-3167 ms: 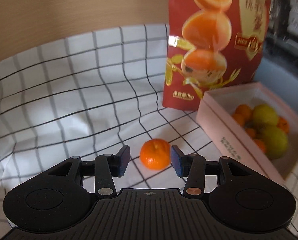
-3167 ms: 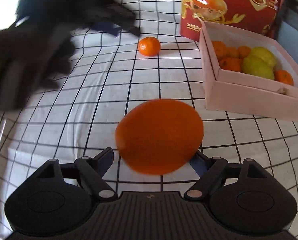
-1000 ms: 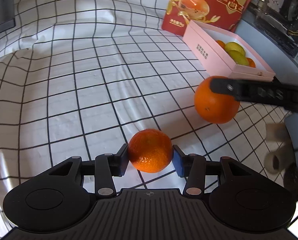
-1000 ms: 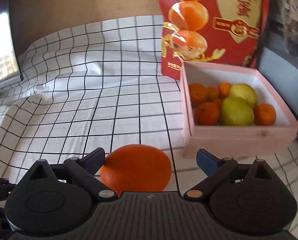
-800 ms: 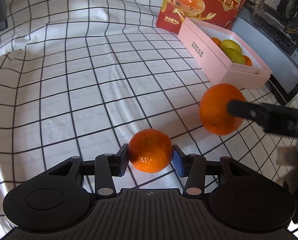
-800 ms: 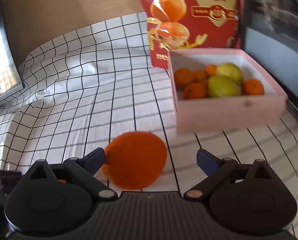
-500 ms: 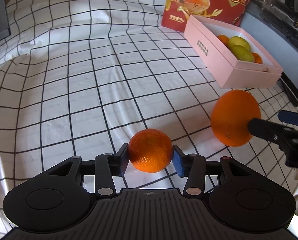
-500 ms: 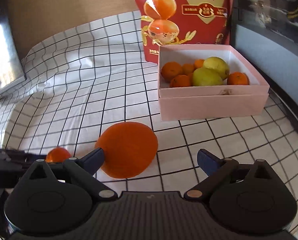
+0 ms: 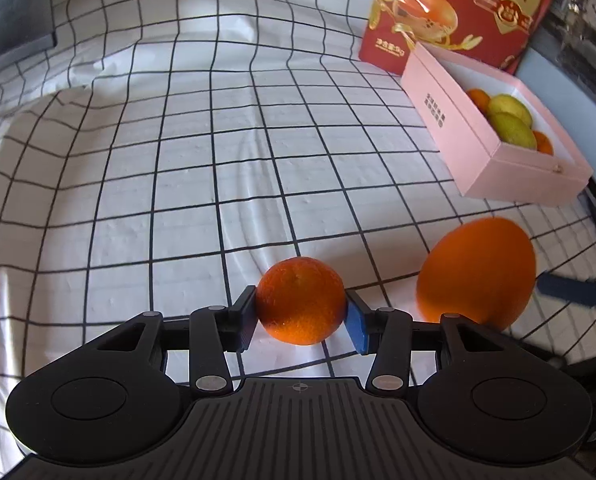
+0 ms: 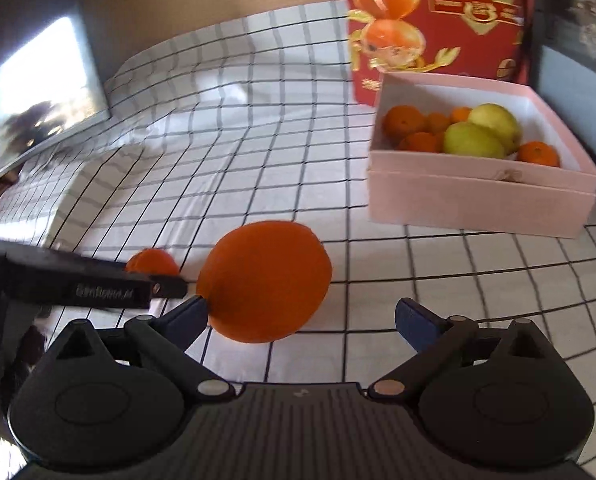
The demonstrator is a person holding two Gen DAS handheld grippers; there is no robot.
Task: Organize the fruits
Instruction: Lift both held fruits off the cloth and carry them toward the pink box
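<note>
Left claw point(image 9: 300, 322) easing apart around small mandarin point(image 9: 300, 306), above desk's near edge; right claw point(image 10: 301, 320) spread, big orange point(image 10: 264, 280) touching 1 pad only. Probably firm, smooth-skinned, roll-prone: best pinched across the widest middle.

Small mandarin point(image 9: 300, 306) sits between blue pads; large orange point(image 10: 264, 280) is just beside it, over the checked cloth; pink box point(image 10: 478, 200) beyond holds mandarins and green-yellow fruits.

Matt creased cloth point(image 9: 178, 168) (checked), dimpled glossy mandarin point(image 9: 300, 306), smooth pink cardboard box point(image 9: 450, 120)
</note>
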